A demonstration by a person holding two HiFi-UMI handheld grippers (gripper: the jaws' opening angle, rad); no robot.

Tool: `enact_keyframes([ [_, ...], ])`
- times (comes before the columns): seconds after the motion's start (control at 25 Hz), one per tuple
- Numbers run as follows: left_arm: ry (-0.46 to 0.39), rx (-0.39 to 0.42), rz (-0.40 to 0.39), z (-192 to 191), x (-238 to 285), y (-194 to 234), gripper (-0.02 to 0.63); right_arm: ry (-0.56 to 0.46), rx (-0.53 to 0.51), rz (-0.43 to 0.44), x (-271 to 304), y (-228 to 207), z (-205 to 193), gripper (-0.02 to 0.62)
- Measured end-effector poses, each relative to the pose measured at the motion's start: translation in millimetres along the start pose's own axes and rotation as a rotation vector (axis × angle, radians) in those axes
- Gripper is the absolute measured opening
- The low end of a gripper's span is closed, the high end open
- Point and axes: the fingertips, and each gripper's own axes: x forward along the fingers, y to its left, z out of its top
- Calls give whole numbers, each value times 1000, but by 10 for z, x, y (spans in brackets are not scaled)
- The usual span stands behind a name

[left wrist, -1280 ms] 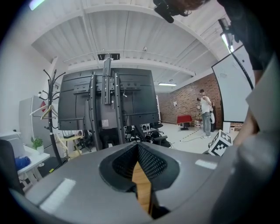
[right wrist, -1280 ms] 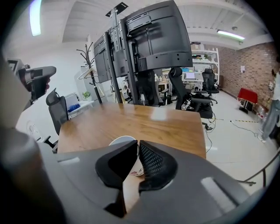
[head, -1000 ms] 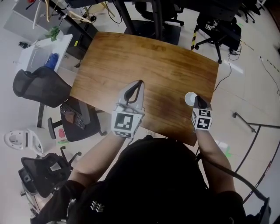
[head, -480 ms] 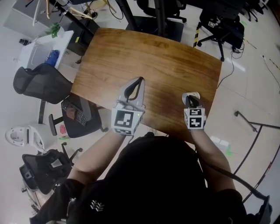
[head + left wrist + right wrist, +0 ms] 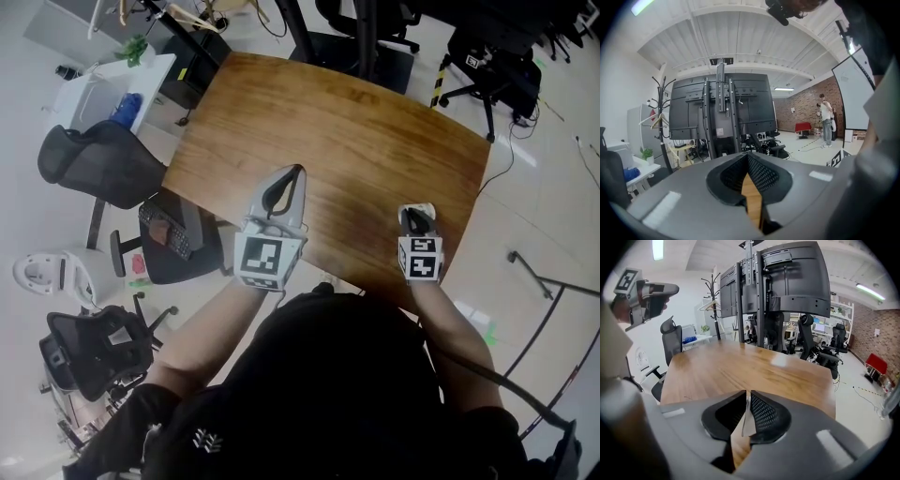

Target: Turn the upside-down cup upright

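A small white cup (image 5: 426, 208) stands on the wooden table (image 5: 347, 122) near its right front corner, mostly hidden under my right gripper (image 5: 415, 218). In the right gripper view a thin white strip of the cup's wall (image 5: 748, 422) sits between the jaws of the right gripper (image 5: 744, 395). They are opening, and wood shows between the wall and the left pad. My left gripper (image 5: 298, 173) hovers over the table's front middle, shut and empty. Its tips meet in the left gripper view (image 5: 747, 157). It also shows at the upper left of the right gripper view (image 5: 649, 291).
A black office chair (image 5: 98, 164) stands left of the table and a white desk (image 5: 108, 89) lies beyond it. Dark monitor stands (image 5: 783, 282) and a coat rack (image 5: 714, 296) rise past the table's far edge. The table's right edge lies close to the cup.
The right gripper has swung round with the cup and come lower; the cup's open mouth, once seen beside the jaws, is now mostly covered. The left gripper has shifted slightly.
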Motion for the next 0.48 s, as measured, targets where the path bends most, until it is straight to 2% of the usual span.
enact_keyframes([
  [0.16, -1, -4, 1, -11, -3, -13, 0, -53, 53, 10, -91, -116, 65, 86],
  [0.28, -3, -2, 3, 5, 6, -39, 0, -83, 140, -34, -198, -464, 45, 115],
  [0.36, -4, 3, 1, 29, 18, -67, 0, -59, 218, -59, -216, -726, -61, 127],
  [0.48, -7, 10, 2, 68, 16, -79, 0, 23, 314, -24, -170, -840, -287, 141],
])
